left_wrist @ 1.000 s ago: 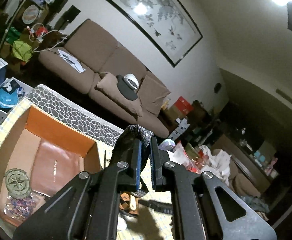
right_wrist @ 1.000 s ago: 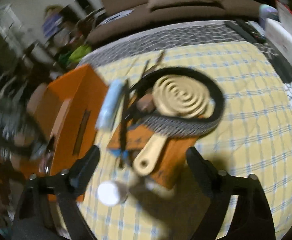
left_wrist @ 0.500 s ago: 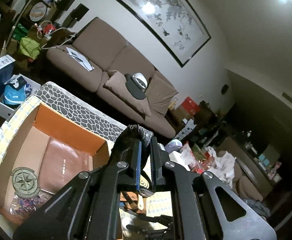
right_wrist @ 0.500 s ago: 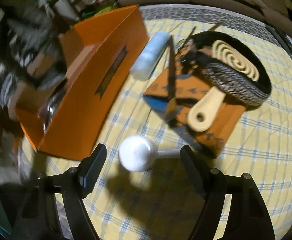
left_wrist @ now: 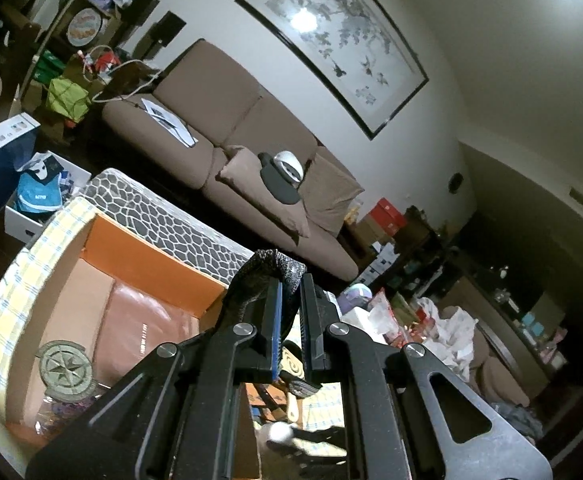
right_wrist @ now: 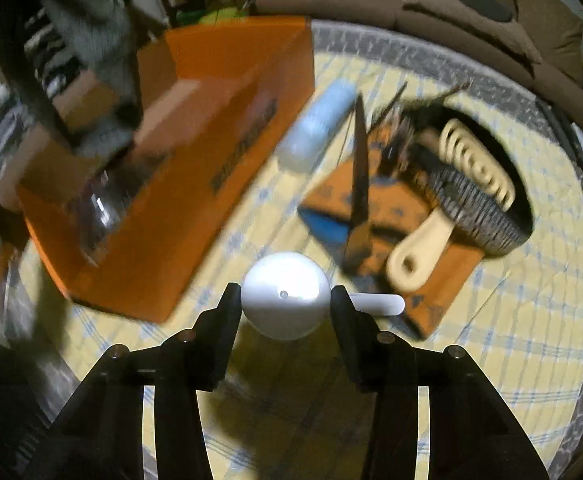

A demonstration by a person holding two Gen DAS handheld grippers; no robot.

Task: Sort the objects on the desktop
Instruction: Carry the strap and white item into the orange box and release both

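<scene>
Two tongs busy at once. Left tongs clenched on a dark woven belt, pinched low centre of the left view above the open orange box; the loop pokes up past the tips, and the strap trails down to the yellow checked surface, where the rest coils at right of the right view. Right tongs sit on either side of a white ball-headed object at centre bottom, its short white handle sticking out right; jaws touching or nearly so, can't tell if it is truly gripped yet. The ball looks like smooth glossy plastic, light, rigid, probably slippery on a round surface, so the widest part between the pads is the safest hold, or the handle. Belt is soft, limp, textured weave, grips easily but will dangle and drag. Box is stiff cardboard, already holding a round green compass-star medallion and something shiny, blurred. Still on the surface: pale blue cylinder, likely light; cream plastic spiral paddle with a holed handle, rigid; flat orange printed card beneath it, thin, harder to pick up off the cloth. Right view is motion-blurred at left.
</scene>
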